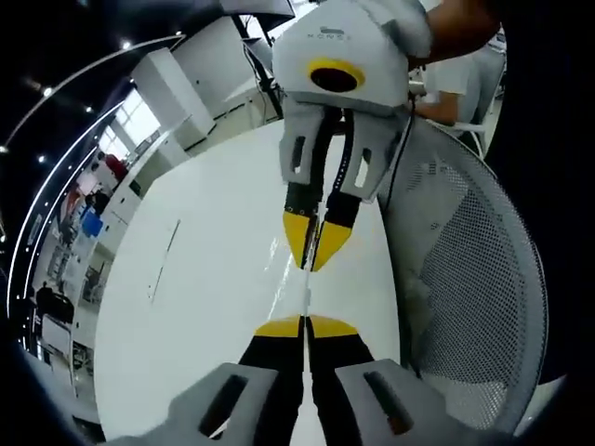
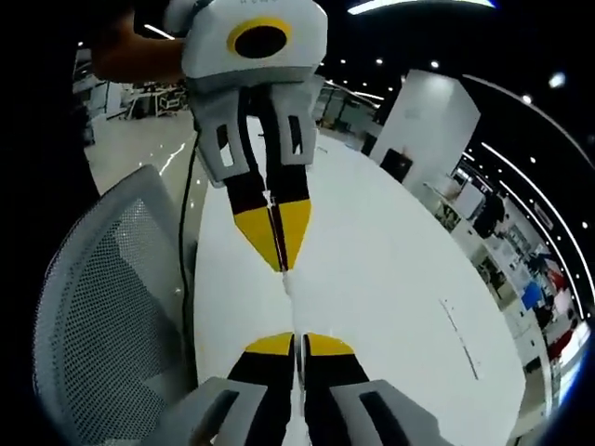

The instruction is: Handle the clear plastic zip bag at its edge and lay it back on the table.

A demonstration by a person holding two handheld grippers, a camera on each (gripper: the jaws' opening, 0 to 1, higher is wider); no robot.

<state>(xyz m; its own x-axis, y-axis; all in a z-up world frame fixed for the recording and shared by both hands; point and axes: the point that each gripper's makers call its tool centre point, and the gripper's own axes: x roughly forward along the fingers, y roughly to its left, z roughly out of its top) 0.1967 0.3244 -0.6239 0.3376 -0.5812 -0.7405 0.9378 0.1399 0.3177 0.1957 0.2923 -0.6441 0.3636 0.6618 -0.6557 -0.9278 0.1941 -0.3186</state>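
Note:
The clear plastic zip bag (image 1: 307, 286) hangs stretched between my two grippers above the white table (image 1: 204, 279), seen edge-on as a thin clear strip. My left gripper (image 1: 304, 327) is shut on its near edge, yellow tips pressed together. Facing it from above, my right gripper (image 1: 314, 251) pinches the opposite edge. In the right gripper view the same holds in mirror: my right gripper (image 2: 297, 346) clamps the bag (image 2: 290, 293) at the bottom, and the left gripper (image 2: 282, 246) grips it from the top. Most of the bag's surface cannot be made out.
A grey mesh office chair (image 1: 465, 279) stands tight against the table's long edge, also in the right gripper view (image 2: 102, 297). A person's hand (image 1: 446, 28) holds the opposite gripper. The white tabletop (image 2: 390, 269) carries a thin dark seam line (image 2: 460, 339). Desks and shelves stand far behind.

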